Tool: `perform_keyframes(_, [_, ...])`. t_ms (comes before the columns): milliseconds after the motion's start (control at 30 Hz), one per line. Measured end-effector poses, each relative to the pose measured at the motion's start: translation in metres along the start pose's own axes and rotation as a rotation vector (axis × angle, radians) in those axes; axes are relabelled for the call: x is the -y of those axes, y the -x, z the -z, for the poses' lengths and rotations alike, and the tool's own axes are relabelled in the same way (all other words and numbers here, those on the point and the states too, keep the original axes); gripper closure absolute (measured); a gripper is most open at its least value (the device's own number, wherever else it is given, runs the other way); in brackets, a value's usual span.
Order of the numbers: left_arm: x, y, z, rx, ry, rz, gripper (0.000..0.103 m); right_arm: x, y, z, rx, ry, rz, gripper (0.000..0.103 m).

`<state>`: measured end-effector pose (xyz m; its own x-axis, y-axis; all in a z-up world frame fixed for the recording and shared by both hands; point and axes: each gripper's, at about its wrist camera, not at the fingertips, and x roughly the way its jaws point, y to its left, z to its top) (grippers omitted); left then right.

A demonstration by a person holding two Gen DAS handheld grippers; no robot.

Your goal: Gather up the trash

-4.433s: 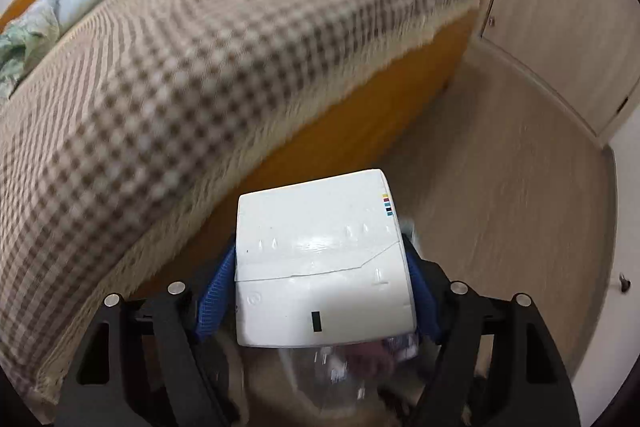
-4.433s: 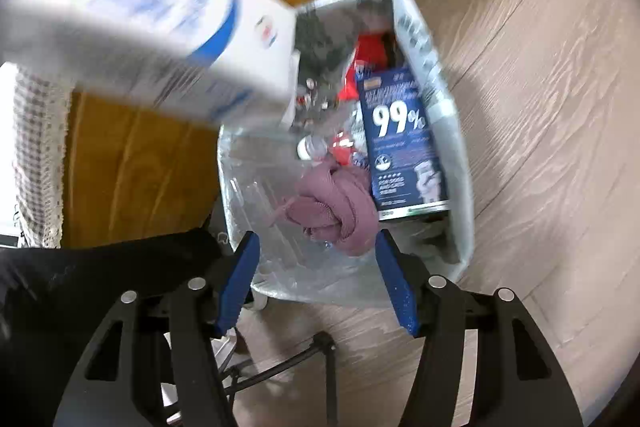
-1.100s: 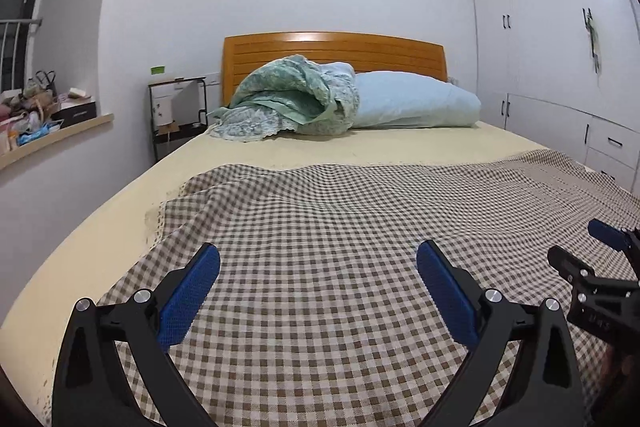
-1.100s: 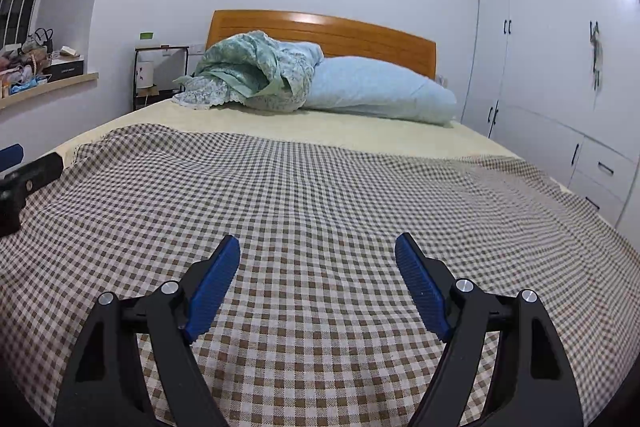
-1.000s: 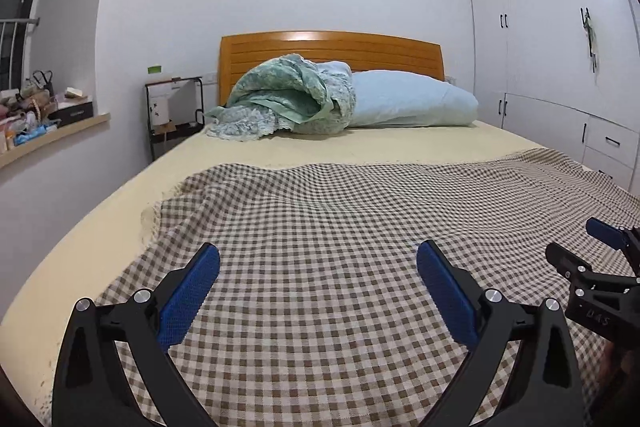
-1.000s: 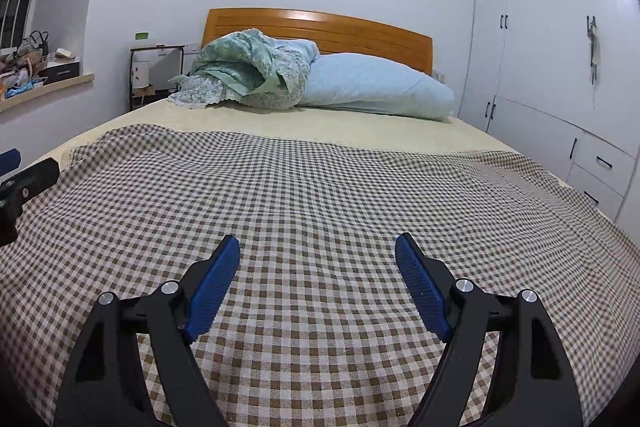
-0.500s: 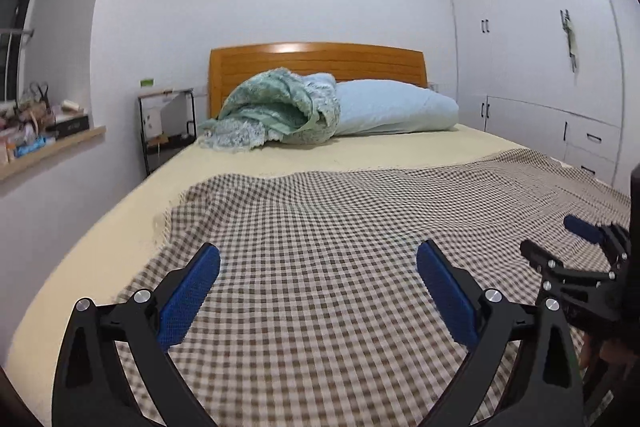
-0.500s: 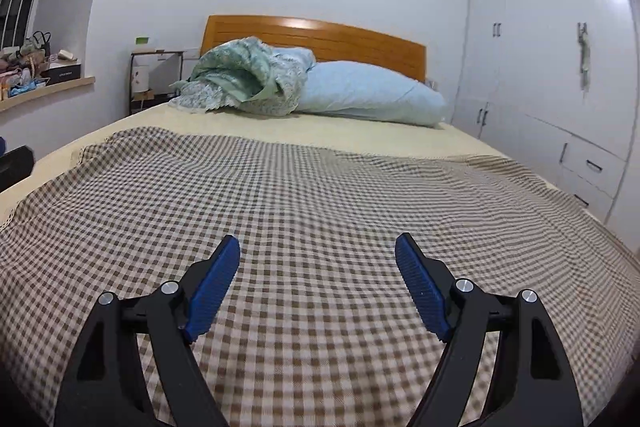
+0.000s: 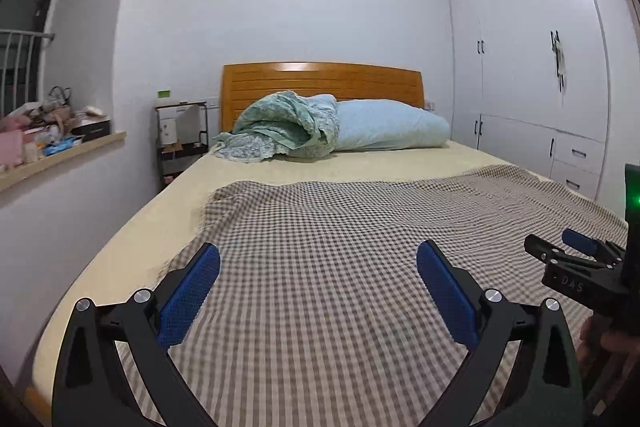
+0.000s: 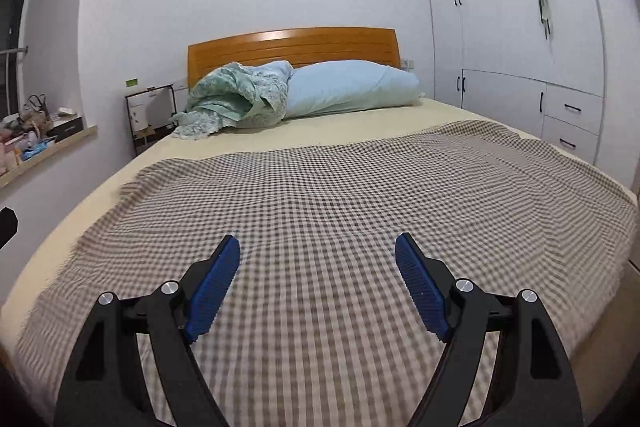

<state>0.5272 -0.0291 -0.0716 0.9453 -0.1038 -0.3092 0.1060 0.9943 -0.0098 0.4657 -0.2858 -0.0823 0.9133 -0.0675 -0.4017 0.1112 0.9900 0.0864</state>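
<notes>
**No trash in view; grippers idle over bed**

Found no trash on checked blanket (image 10: 340, 195). Left gripper (image 9: 318, 291) and right gripper (image 10: 318, 283) spread apart, empty, aimed at 12 o'clock. Advised scanning beyond bed before closing on anything.

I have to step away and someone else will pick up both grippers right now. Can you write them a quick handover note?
Left gripper: open, empty, above the checked blanket.
Right gripper: open, empty, over the same blanket.
Job's things: no trash or trash bag in either view; only the crumpled green quilt and blue pillow by the headboard.
Done: cannot tell from here.
Left: check the cluttered window ledge and elsewhere.
</notes>
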Motion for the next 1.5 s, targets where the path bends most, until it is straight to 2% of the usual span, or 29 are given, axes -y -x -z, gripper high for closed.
perform_keyframes(67, [0.002, 0.036, -0.003, 0.008, 0.013, 0.011, 0.007, 0.0, 0.026, -0.002, -0.003, 0.019, 0.0, 0.027])
perform_keyframes(233, [0.01, 0.12, -0.003, -0.006, 0.004, -0.044, 0.007, 0.005, 0.092, 0.001, -0.038, 0.029, -0.037, 0.027])
perform_keyframes(300, [0.01, 0.148, -0.002, -0.008, 0.011, -0.049, 0.007, 0.007, 0.119, 0.005, -0.05, 0.026, -0.026, 0.027])
perform_keyframes(433, [0.017, 0.219, 0.0, 0.015, 0.015, -0.038, 0.007, 0.008, 0.171, 0.015, -0.054, 0.026, -0.029, 0.027])
perform_keyframes(500, [0.025, 0.258, 0.001, 0.031, -0.003, -0.058, 0.007, 0.007, 0.196, 0.022, -0.048, 0.041, -0.036, 0.027])
perform_keyframes(567, [0.032, 0.286, 0.005, 0.001, -0.016, -0.07, 0.007, 0.006, 0.22, 0.029, -0.047, 0.053, -0.039, 0.027])
perform_keyframes(667, [0.034, 0.331, 0.017, -0.027, 0.036, -0.042, 0.007, 0.004, 0.261, 0.044, -0.062, 0.081, -0.078, 0.017])
perform_keyframes(767, [0.04, 0.373, 0.033, -0.024, 0.059, -0.016, 0.007, 0.003, 0.307, 0.063, -0.008, 0.114, -0.076, 0.017])
perform_keyframes(867, [0.05, 0.408, 0.048, -0.03, 0.039, -0.023, 0.007, 0.002, 0.339, 0.074, 0.017, 0.124, -0.076, 0.017])
perform_keyframes(967, [0.056, 0.433, 0.06, -0.041, 0.02, -0.006, 0.007, 0.002, 0.364, 0.082, -0.012, 0.106, -0.072, 0.017])
perform_keyframes(1033, [0.059, 0.451, 0.067, -0.036, -0.001, -0.032, 0.007, 0.001, 0.382, 0.088, 0.005, 0.112, -0.09, 0.017])
perform_keyframes(1067, [0.06, 0.455, 0.067, -0.027, -0.005, -0.039, 0.007, 0.0, 0.393, 0.092, 0.022, 0.121, -0.084, 0.011])
perform_keyframes(1100, [0.06, 0.461, 0.069, -0.019, -0.012, -0.045, 0.007, 0.001, 0.404, 0.096, 0.035, 0.122, -0.072, 0.01])
perform_keyframes(1167, [0.06, 0.471, 0.071, -0.016, -0.037, -0.036, 0.007, 0.003, 0.419, 0.102, 0.051, 0.108, -0.062, 0.01])
perform_keyframes(1267, [0.058, 0.486, 0.075, -0.009, -0.022, -0.042, 0.007, 0.006, 0.436, 0.107, 0.046, 0.096, -0.06, 0.01])
perform_keyframes(1333, [0.058, 0.497, 0.074, 0.014, -0.017, -0.037, 0.007, 0.007, 0.445, 0.109, 0.045, 0.101, -0.058, 0.01])
perform_keyframes(1433, [0.062, 0.52, 0.07, 0.1, -0.049, -0.052, 0.007, 0.008, 0.455, 0.113, 0.036, 0.107, -0.047, 0.01])
perform_keyframes(1500, [0.064, 0.535, 0.068, 0.15, -0.058, -0.033, 0.007, 0.008, 0.462, 0.115, 0.048, 0.117, -0.042, 0.01])
